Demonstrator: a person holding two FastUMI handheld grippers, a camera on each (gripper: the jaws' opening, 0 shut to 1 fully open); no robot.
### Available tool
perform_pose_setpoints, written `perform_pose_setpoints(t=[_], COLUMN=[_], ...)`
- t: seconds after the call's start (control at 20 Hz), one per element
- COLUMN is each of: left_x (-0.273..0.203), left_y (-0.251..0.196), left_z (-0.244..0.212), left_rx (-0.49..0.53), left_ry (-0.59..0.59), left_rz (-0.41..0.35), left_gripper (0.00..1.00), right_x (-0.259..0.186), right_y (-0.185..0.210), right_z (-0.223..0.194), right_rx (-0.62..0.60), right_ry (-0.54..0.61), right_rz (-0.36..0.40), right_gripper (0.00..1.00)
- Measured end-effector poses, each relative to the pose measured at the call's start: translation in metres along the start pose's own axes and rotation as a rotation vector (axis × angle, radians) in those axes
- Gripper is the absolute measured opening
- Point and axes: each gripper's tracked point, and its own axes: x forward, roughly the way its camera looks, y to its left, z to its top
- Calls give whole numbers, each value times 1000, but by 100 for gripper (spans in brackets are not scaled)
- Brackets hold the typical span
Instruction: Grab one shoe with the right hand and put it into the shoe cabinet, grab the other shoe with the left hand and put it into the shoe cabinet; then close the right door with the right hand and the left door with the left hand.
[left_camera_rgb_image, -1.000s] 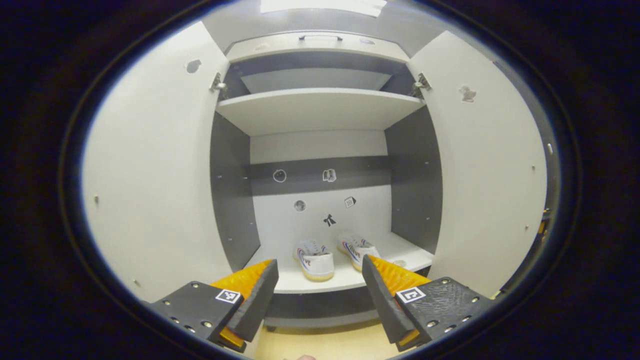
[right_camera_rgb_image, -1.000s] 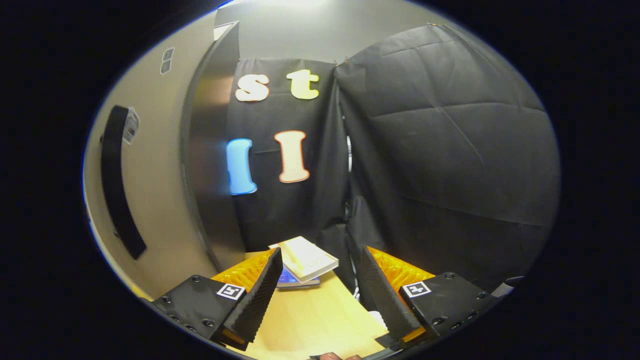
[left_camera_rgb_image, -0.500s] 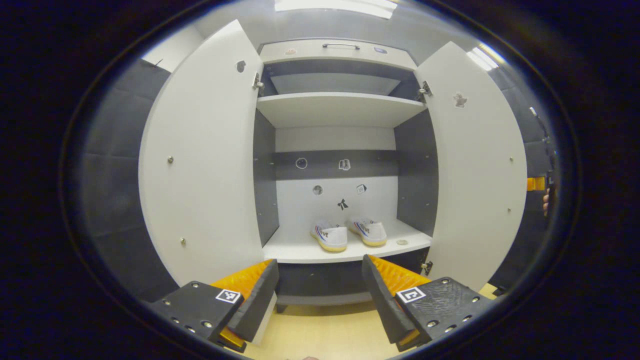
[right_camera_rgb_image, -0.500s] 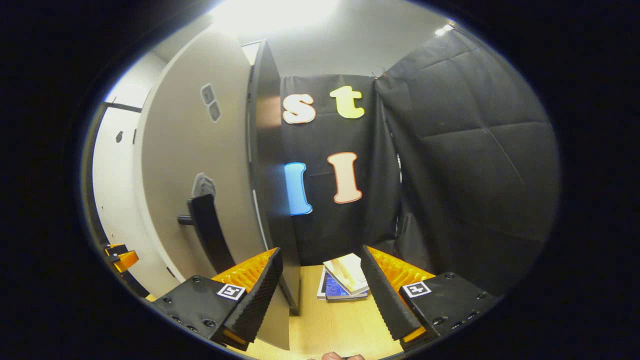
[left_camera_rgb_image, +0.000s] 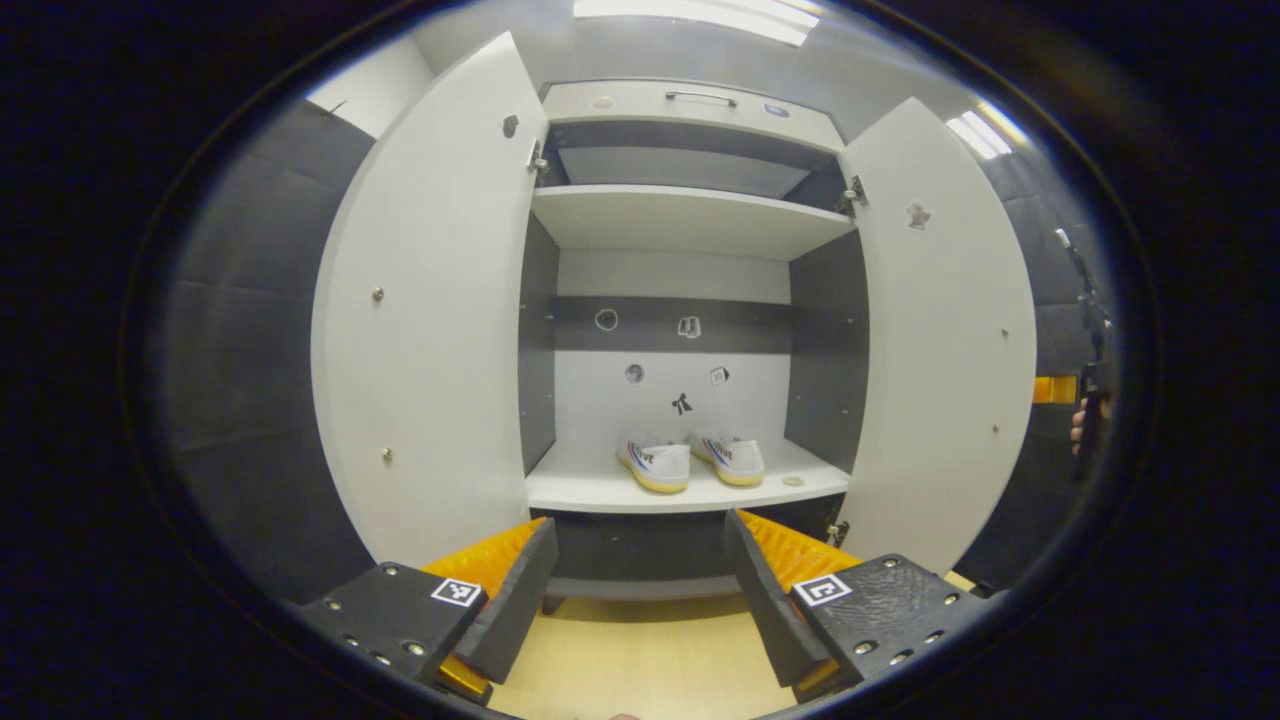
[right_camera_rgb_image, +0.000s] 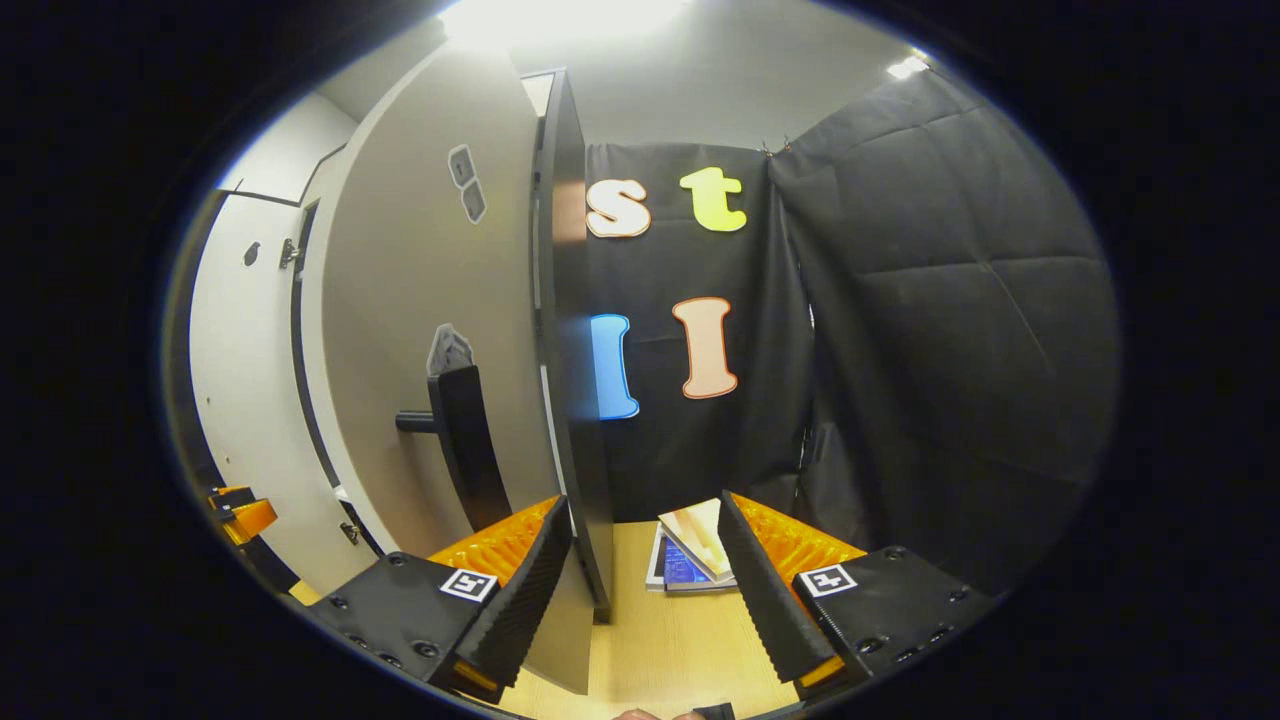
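Right gripper (right_camera_rgb_image: 635, 590) spread wide and empty, poised just outside the right door (right_camera_rgb_image: 430, 330), its edge between the fingers and the handle (right_camera_rgb_image: 465, 440) near the left finger; left gripper (left_camera_rgb_image: 640, 590) likewise wide open with nothing held, facing the cabinet (left_camera_rgb_image: 690, 215) squarely from well back. Both shoes (left_camera_rgb_image: 690, 462) side by side on the lower shelf (left_camera_rgb_image: 600, 492), so placing looks done, with right door and left door (left_camera_rgb_image: 430, 310) both wide open and yet to be closed. Compared with a second ago: left gripper pulled farther back, shoes smaller, and right gripper swung round to the door's outer face, handle now closer to centre.
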Motion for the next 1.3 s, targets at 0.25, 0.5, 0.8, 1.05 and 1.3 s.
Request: perform_pose_setpoints(t=[0.25, 0.5, 0.8, 1.05, 1.3], left_x=[-5, -20, -44, -68, -97], left_y=[-1, 11, 19, 44, 85], left_z=[-2, -10, -17, -17, -14], left_rx=[-12, 10, -39, -60, -94], left_ry=[1, 20, 33, 26, 6], left_rz=[-16, 15, 48, 105, 201], left_gripper=[95, 95, 96, 97, 96], right_x=[1, 7, 17, 32, 42], right_y=[36, 68, 94, 138, 166], right_z=[-3, -17, -18, -20, -24], right_rx=[-6, 55, 73, 83, 55], right_ry=[11, 37, 30, 38, 41], right_rz=[49, 95, 136, 194, 220], right_gripper=[94, 89, 96, 89, 98])
